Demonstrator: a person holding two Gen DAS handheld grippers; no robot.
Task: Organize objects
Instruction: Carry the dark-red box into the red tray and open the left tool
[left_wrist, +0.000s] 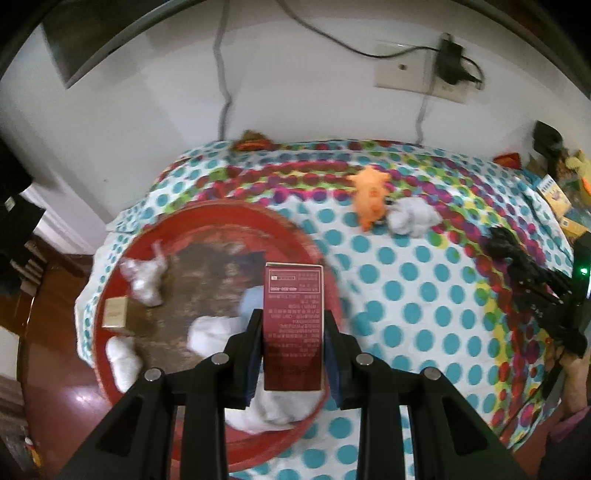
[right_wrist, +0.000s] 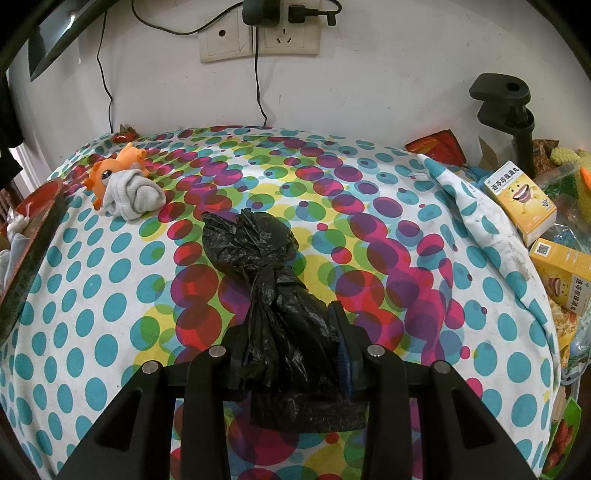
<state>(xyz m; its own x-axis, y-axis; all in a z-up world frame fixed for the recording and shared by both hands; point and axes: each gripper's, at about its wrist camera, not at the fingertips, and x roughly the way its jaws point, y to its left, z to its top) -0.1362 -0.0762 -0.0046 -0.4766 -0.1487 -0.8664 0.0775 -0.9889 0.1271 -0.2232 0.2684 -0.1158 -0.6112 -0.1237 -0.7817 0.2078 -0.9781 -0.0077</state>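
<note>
Nearest the left camera, our left gripper (left_wrist: 293, 332) had its fingers (left_wrist: 255, 328) clamped on a dark red box (left_wrist: 293, 325), one pad on each long side, the box standing upright between them with its printed face toward the lens. Below and behind the box lay a round red tray (left_wrist: 207, 218) resting on the spotted cloth (left_wrist: 424, 295) that covered the desk. In the tray we saw several white sock bundles (left_wrist: 146, 277), a pale blue one partly hidden behind the box, and a small tan box (left_wrist: 115, 313) near the left rim. Past the tray, well apart from it, an orange toy (left_wrist: 370, 197) lay on the cloth with a grey sock ball (left_wrist: 412, 216) just beside it; in the right view the two looked to be touching.

Our right gripper (right_wrist: 295, 332) held a knotted black bag (right_wrist: 273, 288): its fingers (right_wrist: 341, 332) pressed in on the crumpled lower part, while the upper part beyond the knot spread forward over the cloth. From the left camera that gripper and the bag showed at the far right edge.

At the right end of the desk, beyond the folded edge of the cloth, sat two yellow boxes (right_wrist: 521, 199), and behind them a black clamp (right_wrist: 506, 107). A wall socket (right_wrist: 258, 37) with a plugged-in charger was on the wall behind
</note>
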